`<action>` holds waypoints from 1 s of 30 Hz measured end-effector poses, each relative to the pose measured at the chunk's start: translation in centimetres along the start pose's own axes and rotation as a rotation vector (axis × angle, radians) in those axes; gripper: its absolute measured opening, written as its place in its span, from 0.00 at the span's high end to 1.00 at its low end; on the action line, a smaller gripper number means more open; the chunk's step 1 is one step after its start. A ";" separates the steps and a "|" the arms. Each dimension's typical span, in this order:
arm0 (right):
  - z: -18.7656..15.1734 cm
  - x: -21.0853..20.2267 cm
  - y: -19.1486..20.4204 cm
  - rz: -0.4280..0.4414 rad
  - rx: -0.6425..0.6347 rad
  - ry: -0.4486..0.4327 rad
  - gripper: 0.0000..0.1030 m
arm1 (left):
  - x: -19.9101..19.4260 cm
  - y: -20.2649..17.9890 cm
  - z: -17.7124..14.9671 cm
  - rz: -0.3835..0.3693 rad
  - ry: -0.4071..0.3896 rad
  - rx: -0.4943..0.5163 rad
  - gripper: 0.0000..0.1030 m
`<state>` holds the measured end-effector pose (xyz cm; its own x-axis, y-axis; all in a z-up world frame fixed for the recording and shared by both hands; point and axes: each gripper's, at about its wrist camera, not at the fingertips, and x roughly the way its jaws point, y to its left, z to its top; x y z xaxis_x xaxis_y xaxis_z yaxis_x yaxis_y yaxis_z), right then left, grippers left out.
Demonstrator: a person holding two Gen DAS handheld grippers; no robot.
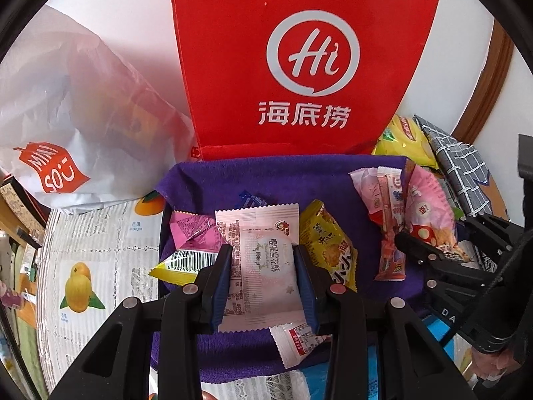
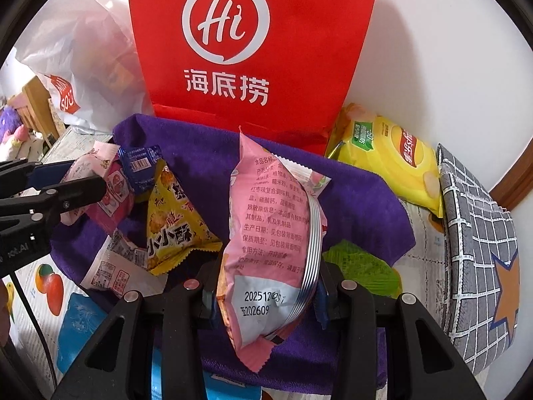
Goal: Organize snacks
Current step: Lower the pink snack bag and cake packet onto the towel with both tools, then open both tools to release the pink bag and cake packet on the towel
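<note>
My left gripper (image 1: 263, 266) was clamped on a pale pink snowflake-pastry packet (image 1: 263, 263), its blue pads (image 1: 221, 283) pressing both long edges while the packet lay over the purple towel (image 1: 213, 180). My right gripper (image 2: 266, 300) had closed on a taller pink snack bag (image 2: 269, 233) and held it upright, printed back facing me, above the same towel. Just beside the left packet sat a yellow crispy-snack packet (image 1: 329, 250) on one side and a magenta wrapper (image 1: 193, 233) with a yellow barcode packet (image 1: 186, 263) on the other; a small white sachet (image 1: 296, 336) lay partly under the packet's near corner. Further off on the towel, a cluster of pink packets (image 1: 393, 206) stood near my right tool. Behind the towel rose a red Haidilao paper bag (image 1: 299, 60), with a white plastic bag (image 1: 66, 116) to its left, and a yellow chip bag (image 2: 393, 163) and a grey checked pouch (image 2: 479, 243) to its right, all on the fruit-print tablecloth (image 1: 100, 250).
</note>
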<state>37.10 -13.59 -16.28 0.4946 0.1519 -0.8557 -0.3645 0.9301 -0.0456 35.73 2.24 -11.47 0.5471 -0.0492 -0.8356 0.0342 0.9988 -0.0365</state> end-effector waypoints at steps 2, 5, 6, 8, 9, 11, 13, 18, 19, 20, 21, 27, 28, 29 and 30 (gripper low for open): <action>0.0 0.0 0.0 -0.002 0.000 0.004 0.60 | 0.2 0.0 0.0 0.004 0.004 0.001 0.65; 0.0 0.1 -0.1 -0.006 -0.001 0.007 0.60 | 0.2 -0.2 -0.1 0.014 0.008 0.011 0.65; 0.0 0.1 -0.1 -0.005 -0.001 0.008 0.60 | 0.3 -0.3 -0.1 0.016 0.010 0.013 0.64; 0.0 0.2 0.0 -0.008 -0.003 0.007 0.60 | 0.5 -0.3 -0.1 0.022 0.016 0.015 0.64; 0.0 0.2 0.0 -0.008 -0.005 0.008 0.60 | 0.6 -0.3 -0.1 0.023 0.018 0.017 0.63; 0.0 0.3 0.0 -0.008 -0.007 0.008 0.60 | 0.7 -0.4 -0.2 0.027 0.019 0.021 0.63; 0.0 0.3 0.0 -0.008 -0.007 0.009 0.60 | 0.7 -0.5 -0.2 0.030 0.018 0.025 0.63; 0.0 0.4 0.0 -0.004 -0.010 0.010 0.59 | 0.9 -0.4 -0.2 0.030 0.031 0.026 0.62; 0.0 0.4 0.0 -0.004 -0.011 0.009 0.59 | 1.0 -0.4 -0.2 0.027 0.035 0.023 0.62; 0.0 0.3 0.1 -0.005 -0.011 0.007 0.59 | 1.0 -0.4 -0.2 0.030 0.033 0.020 0.62; 0.0 0.3 0.1 -0.005 -0.009 0.005 0.59 | 1.0 -0.5 -0.2 0.033 0.031 0.020 0.62; -0.1 0.4 0.1 -0.003 -0.011 0.007 0.58 | 1.1 -0.6 -0.2 0.043 0.032 0.033 0.62; -0.1 0.5 0.1 -0.003 -0.010 0.007 0.58 | 1.1 -0.6 -0.2 0.044 0.032 0.035 0.62; -0.1 0.5 0.1 -0.002 -0.009 0.006 0.58 | 1.1 -0.6 -0.2 0.043 0.032 0.036 0.62; -0.1 0.5 0.1 -0.002 -0.009 0.006 0.58 | 1.2 -0.7 -0.2 0.044 0.033 0.037 0.62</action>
<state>37.26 -13.40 -16.75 0.4909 0.1479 -0.8586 -0.3703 0.9275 -0.0519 36.17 1.51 -12.55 0.5208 -0.0044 -0.8537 0.0416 0.9989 0.0203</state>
